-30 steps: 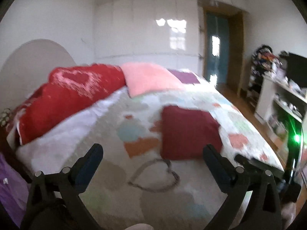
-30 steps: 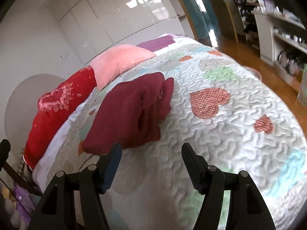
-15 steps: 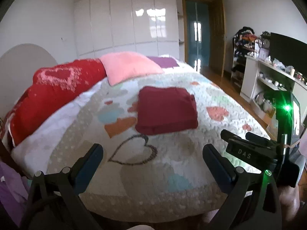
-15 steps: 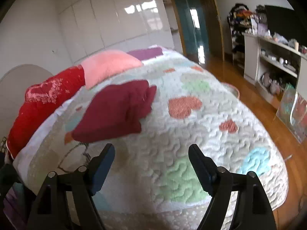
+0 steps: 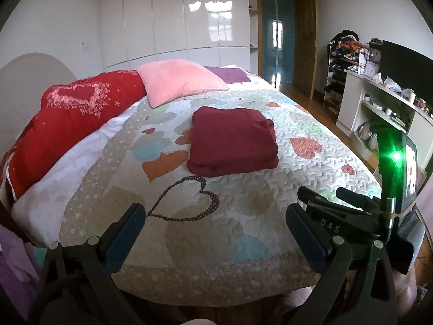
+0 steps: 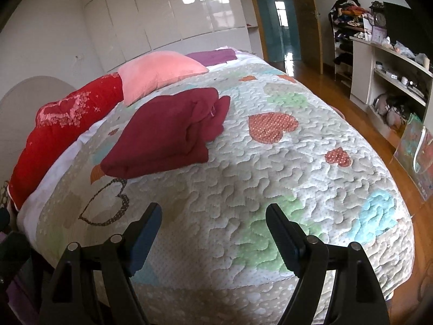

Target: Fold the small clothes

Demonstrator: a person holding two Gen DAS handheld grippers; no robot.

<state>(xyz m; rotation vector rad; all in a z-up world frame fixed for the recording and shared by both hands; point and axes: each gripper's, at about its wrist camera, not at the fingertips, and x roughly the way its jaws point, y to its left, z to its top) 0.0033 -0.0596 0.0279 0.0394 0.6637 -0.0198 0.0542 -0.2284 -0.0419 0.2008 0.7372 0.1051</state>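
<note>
A dark red garment [image 5: 232,142] lies folded into a thick rectangle on the quilted heart-pattern bedspread [image 5: 243,211]. It also shows in the right wrist view [image 6: 170,132], left of centre. My left gripper [image 5: 216,222] is open and empty, held back over the foot of the bed, well short of the garment. My right gripper [image 6: 213,224] is open and empty, also near the foot edge, apart from the garment. The right gripper's body with a green light [image 5: 395,157] shows at the right of the left wrist view.
A red heart pillow [image 5: 70,119], a pink pillow [image 5: 178,81] and a purple cloth [image 5: 230,74] lie at the head of the bed. White shelves [image 6: 392,81] with clutter and a dark screen [image 5: 406,67] stand to the right. Wooden floor [image 6: 319,75] runs beside the bed.
Both grippers have pulled back from the garment toward the foot of the bed and risen. The folded garment stays in place on the bedspread.
</note>
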